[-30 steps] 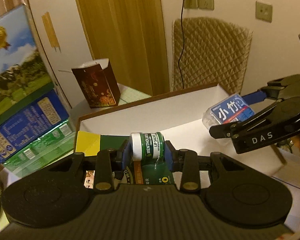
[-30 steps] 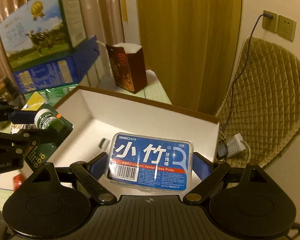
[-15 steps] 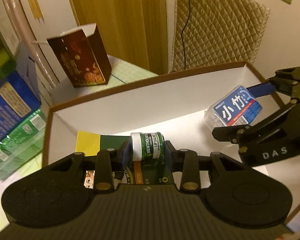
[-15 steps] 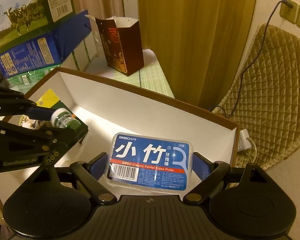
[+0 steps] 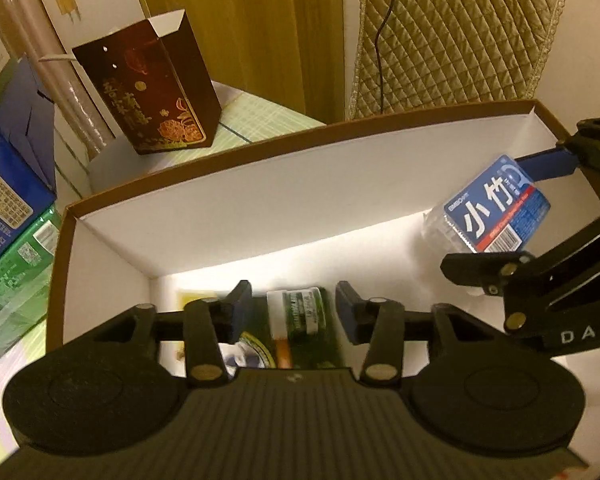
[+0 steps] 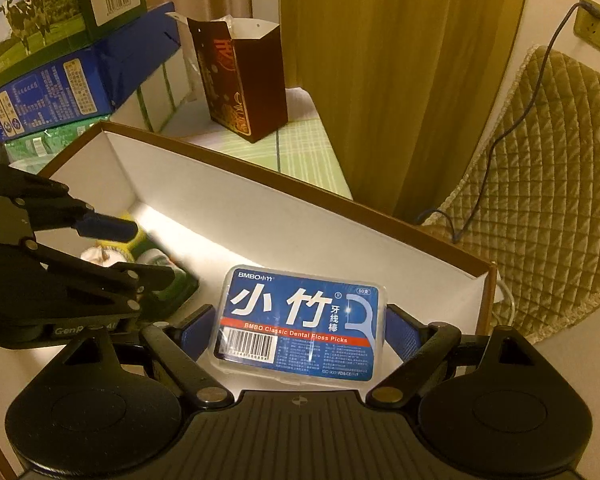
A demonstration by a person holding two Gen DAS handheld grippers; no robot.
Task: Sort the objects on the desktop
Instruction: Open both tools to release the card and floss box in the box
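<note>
My left gripper (image 5: 294, 310) is open inside the white box (image 5: 236, 184). The green lip-salve pack (image 5: 300, 320) lies blurred between and below its blue pads, apart from both. In the right wrist view the left gripper (image 6: 140, 252) hangs over the pack (image 6: 160, 264) at the box's left end. My right gripper (image 6: 300, 330) is shut on a blue dental floss pick box (image 6: 300, 324) and holds it over the white box's right half. The floss box also shows in the left wrist view (image 5: 496, 208).
A dark red gift bag (image 5: 152, 88) stands on the table behind the box. Stacked milk cartons (image 6: 52, 52) stand at the left. A quilted chair back (image 6: 540, 184) with a cable over it is at the right, beyond the box wall (image 6: 300, 216).
My left gripper has opened and let go of the lip-salve pack, which has dropped into the box. Both grippers have moved lower and further into the box. The right still holds the floss box.
</note>
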